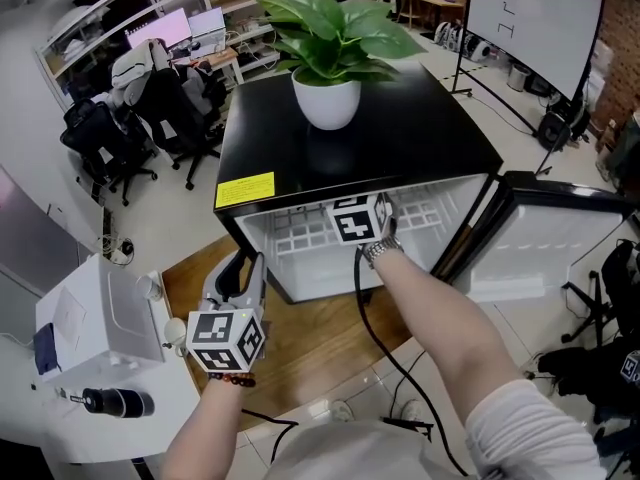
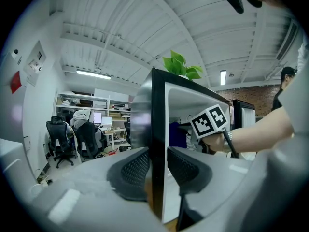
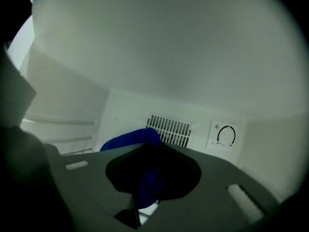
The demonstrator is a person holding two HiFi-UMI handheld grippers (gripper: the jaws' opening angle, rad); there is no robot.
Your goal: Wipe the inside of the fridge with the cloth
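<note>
Blue cloth (image 3: 131,140) is pinched in your right gripper (image 3: 152,172). Its jaws are nearly together with the fabric clamped between them. A fold bunches up over the top of the fingers (image 3: 176,170) and a tail hangs down through the narrow gap. That gripper is reaching inside the fridge (image 1: 430,143), with only its marker cube and your wrist showing at the opening from the head view. Ahead of the cloth you're facing the white back wall, with the vent (image 3: 169,129) just above the bunched fold and the dial (image 3: 226,136) off to its right. Whether the cloth is touching that wall, I can't tell.

Over to your left gripper (image 2: 157,167): it's about half open and clamped on the front edge of the side wall (image 2: 157,115), at the left of the opening. One of its fingers (image 2: 131,170) is on the black outer face, the other on the white inner face. Looking past that edge, you can see the cloth as a dark blue patch just left of the right gripper's cube.

Up top, the plant (image 1: 335,38) sits on the black lid. The door (image 1: 545,238) is swung wide open to the right. A white wire shelf (image 1: 305,236) shows inside the opening, beside your right wrist.
</note>
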